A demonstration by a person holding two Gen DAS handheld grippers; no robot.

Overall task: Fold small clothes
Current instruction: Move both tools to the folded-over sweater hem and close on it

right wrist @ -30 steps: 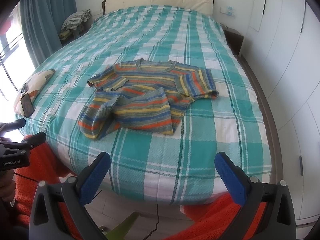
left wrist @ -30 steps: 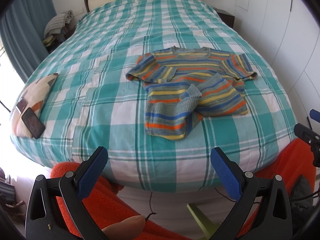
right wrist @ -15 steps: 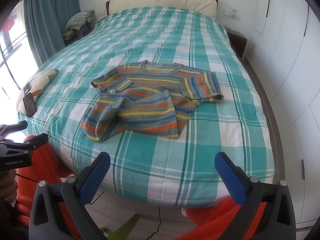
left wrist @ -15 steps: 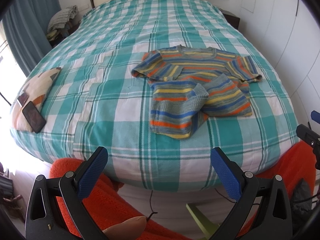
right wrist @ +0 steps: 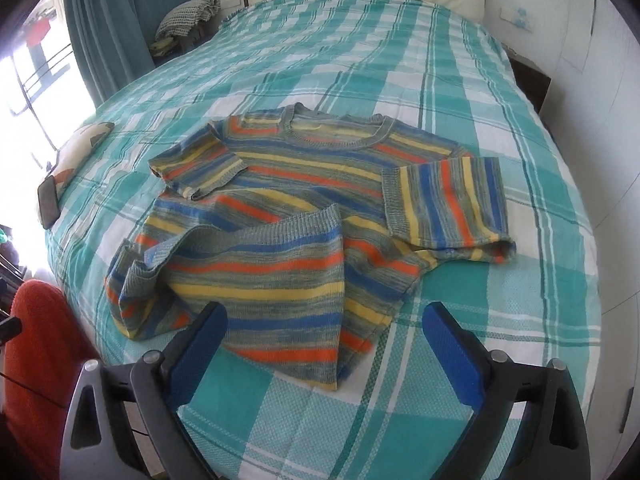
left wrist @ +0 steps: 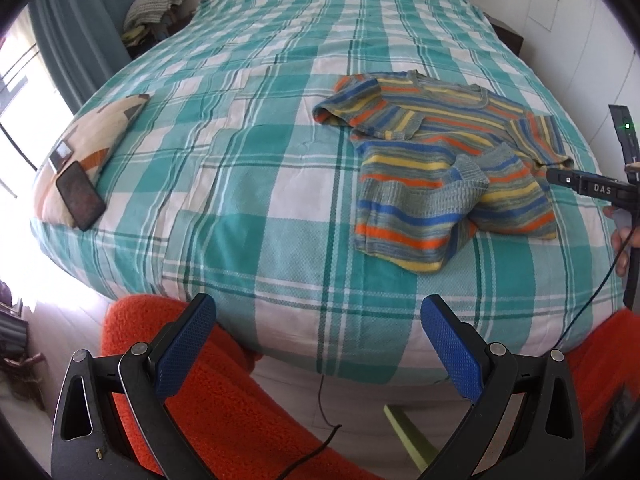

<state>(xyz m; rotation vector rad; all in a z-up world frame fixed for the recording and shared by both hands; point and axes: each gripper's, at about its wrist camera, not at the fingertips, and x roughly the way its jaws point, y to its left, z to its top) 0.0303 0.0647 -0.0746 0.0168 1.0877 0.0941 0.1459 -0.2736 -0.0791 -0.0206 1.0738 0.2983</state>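
A small striped knit sweater (left wrist: 444, 168) in orange, blue, yellow and grey lies on the teal plaid bed (left wrist: 248, 184), its lower hem turned up over the body. It fills the middle of the right wrist view (right wrist: 320, 224). My left gripper (left wrist: 320, 340) is open and empty, at the bed's near edge, left of the sweater. My right gripper (right wrist: 324, 340) is open and empty, just over the sweater's near hem; its body shows at the right edge of the left wrist view (left wrist: 592, 188).
A patterned cushion (left wrist: 92, 148) with a dark phone (left wrist: 80, 196) on it lies at the bed's left edge. An orange blanket (left wrist: 192, 380) lies below the near edge. Curtains (right wrist: 104, 28) hang left; white wardrobe doors (right wrist: 608, 80) stand right.
Both grippers have moved forward toward the bed. The right gripper now hovers over the sweater's near hem. The sweater has not moved.
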